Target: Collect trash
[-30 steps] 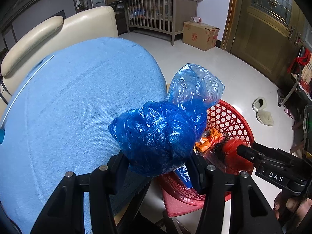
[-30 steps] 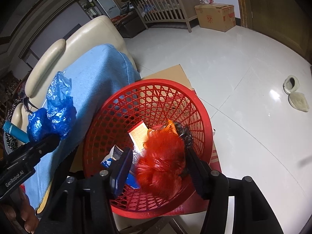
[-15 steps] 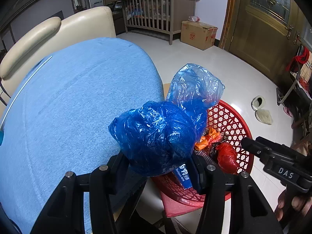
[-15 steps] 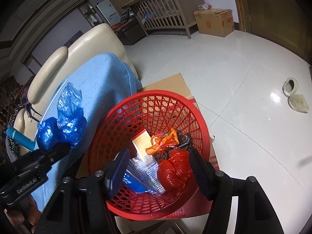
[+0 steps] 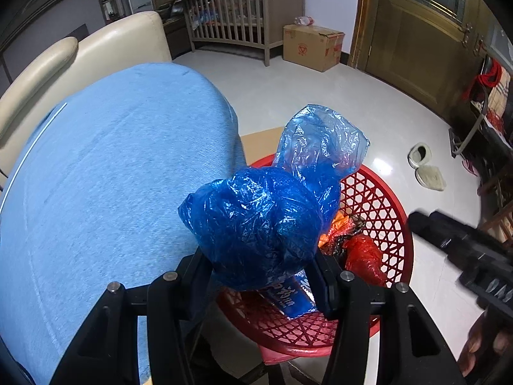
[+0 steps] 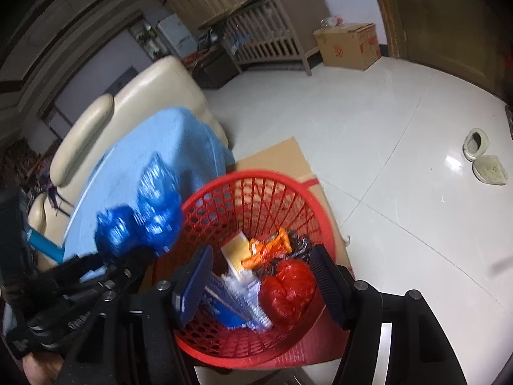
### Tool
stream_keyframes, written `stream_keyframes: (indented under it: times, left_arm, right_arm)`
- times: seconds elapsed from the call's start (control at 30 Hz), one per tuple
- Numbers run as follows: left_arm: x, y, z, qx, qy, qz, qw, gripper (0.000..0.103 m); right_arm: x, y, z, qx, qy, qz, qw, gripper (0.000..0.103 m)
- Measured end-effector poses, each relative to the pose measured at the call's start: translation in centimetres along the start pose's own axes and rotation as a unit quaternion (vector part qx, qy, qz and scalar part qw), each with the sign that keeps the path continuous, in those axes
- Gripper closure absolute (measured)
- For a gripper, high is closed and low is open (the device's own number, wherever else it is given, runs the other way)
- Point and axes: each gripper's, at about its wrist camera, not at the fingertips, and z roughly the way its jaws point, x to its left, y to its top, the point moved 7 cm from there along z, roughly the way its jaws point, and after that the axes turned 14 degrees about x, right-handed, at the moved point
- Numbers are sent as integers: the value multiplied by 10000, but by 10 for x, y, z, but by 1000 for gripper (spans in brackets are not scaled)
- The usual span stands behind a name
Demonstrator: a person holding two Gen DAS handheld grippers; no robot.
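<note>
My left gripper [image 5: 261, 276] is shut on a crumpled blue plastic bag [image 5: 266, 218] and holds it over the near left rim of the red mesh basket [image 5: 394, 221]. The bag also shows in the right wrist view [image 6: 144, 218], beside the basket's rim [image 6: 243, 176]. My right gripper [image 6: 259, 276] is open and empty above the basket. In the basket lie a red plastic bag [image 6: 287, 288], an orange wrapper [image 6: 267, 250], a yellow carton [image 6: 237, 250] and blue and clear packaging [image 6: 234, 304].
The basket stands on flat cardboard [image 6: 279, 157] on the white tiled floor. A blue towel [image 5: 96, 176] covers a cream sofa [image 5: 96, 51] on the left. A crib [image 5: 243, 16], a cardboard box [image 5: 312, 46], wooden doors [image 5: 426, 32] and slippers [image 5: 428, 170] are farther off.
My right gripper opened and let the red bag drop into the basket, then drew back. My left gripper moved the blue bag closer to the basket's rim.
</note>
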Motion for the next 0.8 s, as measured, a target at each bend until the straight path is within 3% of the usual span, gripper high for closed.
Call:
stream_keyframes:
  times: [0.17, 0.43, 0.63, 0.8]
  left_arm:
    - [-3, 1, 12, 155, 40, 96, 9998, 47]
    - [-7, 5, 17, 174, 113, 177, 9996, 46]
    - [-11, 3, 23, 416, -66, 188, 9989, 39]
    - [-10, 1, 14, 331, 4, 184, 9993, 37]
  right_arm:
    - [-12, 9, -15, -294, 108, 269, 9991, 36]
    - [-13, 11, -18, -320, 155, 305, 9989, 36]
    - [-10, 14, -21, -368, 182, 267, 9988, 36]
    - [-5, 15, -24, -401, 185, 228, 9988, 36]
